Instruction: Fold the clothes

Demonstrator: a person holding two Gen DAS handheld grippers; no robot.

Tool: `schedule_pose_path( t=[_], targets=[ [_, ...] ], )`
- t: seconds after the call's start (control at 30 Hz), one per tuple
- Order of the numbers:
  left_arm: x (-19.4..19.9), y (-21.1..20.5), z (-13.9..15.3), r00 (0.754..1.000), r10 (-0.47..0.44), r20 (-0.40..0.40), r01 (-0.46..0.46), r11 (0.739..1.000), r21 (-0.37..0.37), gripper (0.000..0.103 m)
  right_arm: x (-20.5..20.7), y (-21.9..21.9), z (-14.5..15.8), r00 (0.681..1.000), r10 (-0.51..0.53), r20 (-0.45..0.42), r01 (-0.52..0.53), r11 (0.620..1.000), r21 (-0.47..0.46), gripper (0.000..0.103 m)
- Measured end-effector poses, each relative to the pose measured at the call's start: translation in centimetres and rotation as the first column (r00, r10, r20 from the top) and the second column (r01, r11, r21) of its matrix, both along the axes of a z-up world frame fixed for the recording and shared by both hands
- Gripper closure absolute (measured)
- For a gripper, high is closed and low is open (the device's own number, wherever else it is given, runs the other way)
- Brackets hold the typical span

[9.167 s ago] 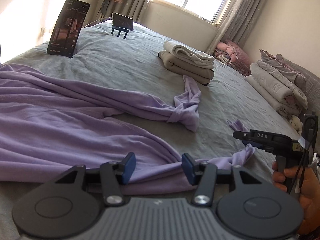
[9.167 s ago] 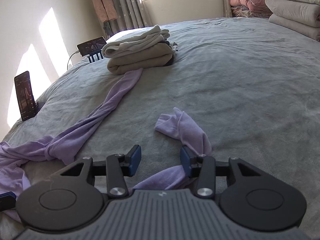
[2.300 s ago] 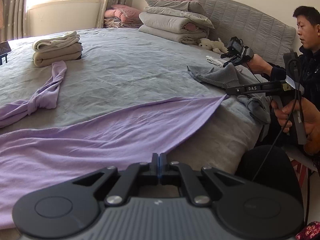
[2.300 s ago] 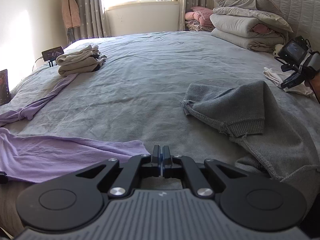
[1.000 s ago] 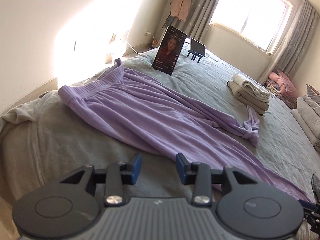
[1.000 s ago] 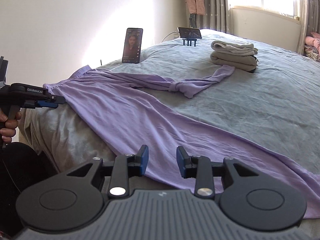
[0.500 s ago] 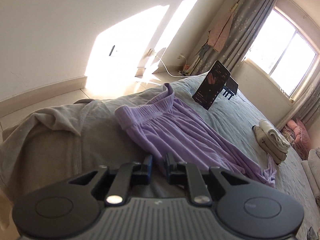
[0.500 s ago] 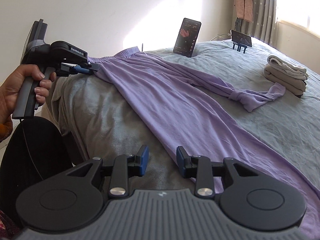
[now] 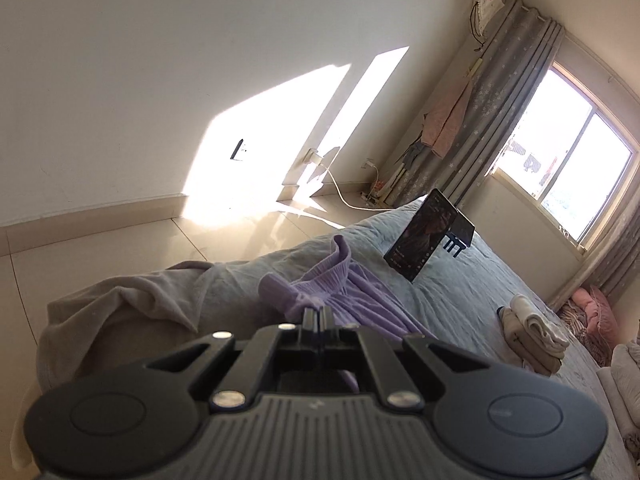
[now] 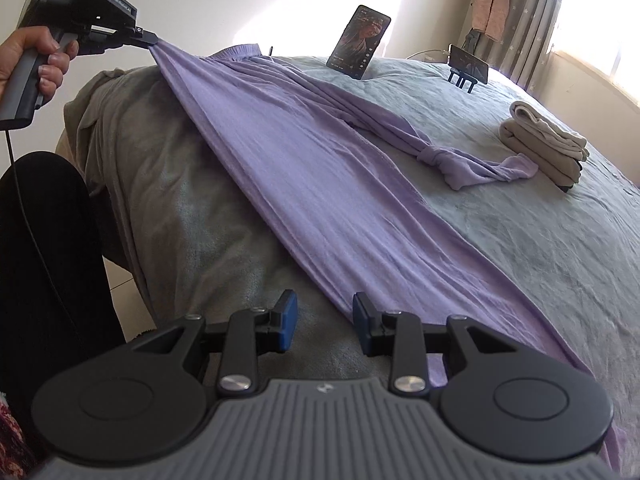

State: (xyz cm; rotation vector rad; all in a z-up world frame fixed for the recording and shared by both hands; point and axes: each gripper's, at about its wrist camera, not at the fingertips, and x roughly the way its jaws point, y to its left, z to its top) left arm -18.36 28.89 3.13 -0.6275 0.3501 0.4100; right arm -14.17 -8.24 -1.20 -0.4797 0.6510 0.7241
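Purple trousers (image 10: 304, 160) lengthwise along bed (image 10: 540, 240), waistband apparently pinched by left hand-held gripper (image 10: 150, 42).

- The right hand-held gripper (image 10: 325, 322) sits at 6 o'clock, jaws apart over the grey bed (image 10: 540, 240), with the purple garment's (image 10: 304, 160) edge just beside its right finger.
- At 10 o'clock a hand (image 10: 38, 60) holds the left hand-held gripper (image 10: 150, 42), clamped on the garment's corner and lifting it.
- Folded beige clothes (image 10: 544, 136) lie at 2 o'clock.
- A phone (image 10: 360, 40) stands at 12 o'clock.
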Motion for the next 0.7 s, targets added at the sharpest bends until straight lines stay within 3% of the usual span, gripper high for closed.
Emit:
schedule_pose_path(
  t=[0.3, 0.37, 0.47, 0.5, 0.63, 0.7],
  targets=[
    [0.9, 0.9, -2.5, 0.988, -0.04, -0.146, 0.032, 0.998, -0.058, 0.099, 0.0, 0.6, -0.8, 0.998, 0.041, 0.05, -0.039, 0.998, -0.05, 0.07],
    [0.8, 1.3, -2.8, 0.99, -0.042, -0.138, 0.032, 0.996, -0.078, 0.092, 0.1, 0.8, -1.1, 0.997, 0.05, 0.063, -0.046, 0.997, -0.058, 0.074],
    [0.6, 1.9, -2.7, 0.996, -0.018, -0.09, 0.008, 0.994, -0.107, 0.069, 0.0, 1.2, -1.2, 0.994, 0.07, 0.089, -0.064, 0.995, -0.073, 0.08],
    [0.7, 2.0, -2.6, 0.996, -0.006, -0.084, -0.002, 0.995, -0.103, 0.066, 0.0, 1.3, -1.3, 0.992, 0.077, 0.098, -0.069, 0.995, -0.078, 0.081],
    [2.5, 2.5, -2.6, 0.997, 0.01, -0.082, -0.017, 0.996, -0.083, 0.065, -0.1, 1.9, -1.6, 0.988, 0.098, 0.118, -0.086, 0.991, -0.101, 0.093],
    [3.4, 3.2, -3.0, 0.996, 0.036, -0.084, -0.044, 0.995, -0.094, 0.069, 0.0, 2.1, -1.6, 0.987, 0.105, 0.122, -0.092, 0.99, -0.109, 0.098]
  ],
)
